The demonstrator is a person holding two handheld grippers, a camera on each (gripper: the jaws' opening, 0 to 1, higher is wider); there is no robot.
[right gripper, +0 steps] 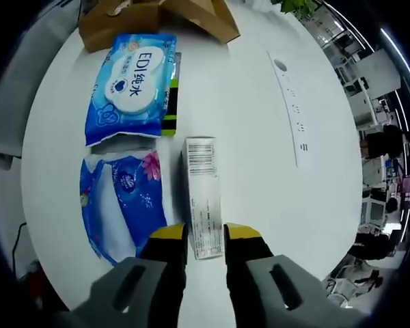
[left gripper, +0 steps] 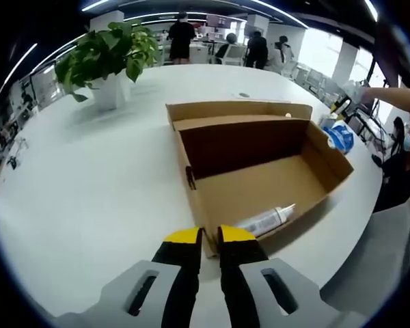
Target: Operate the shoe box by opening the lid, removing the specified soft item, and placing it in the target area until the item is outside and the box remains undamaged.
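Note:
The brown shoe box stands open on the white round table, its lid folded back on the far side. Inside it a white tube lies against the near wall. My left gripper is at the box's near corner, its yellow-tipped jaws closed on the cardboard edge there. In the right gripper view a long white carton lies flat on the table. My right gripper has its jaws against both sides of the carton's near end.
A blue wet-wipe pack and a blue tissue pack lie left of the carton, near the table edge. A potted plant stands far left. A socket strip is set into the table. People stand in the background.

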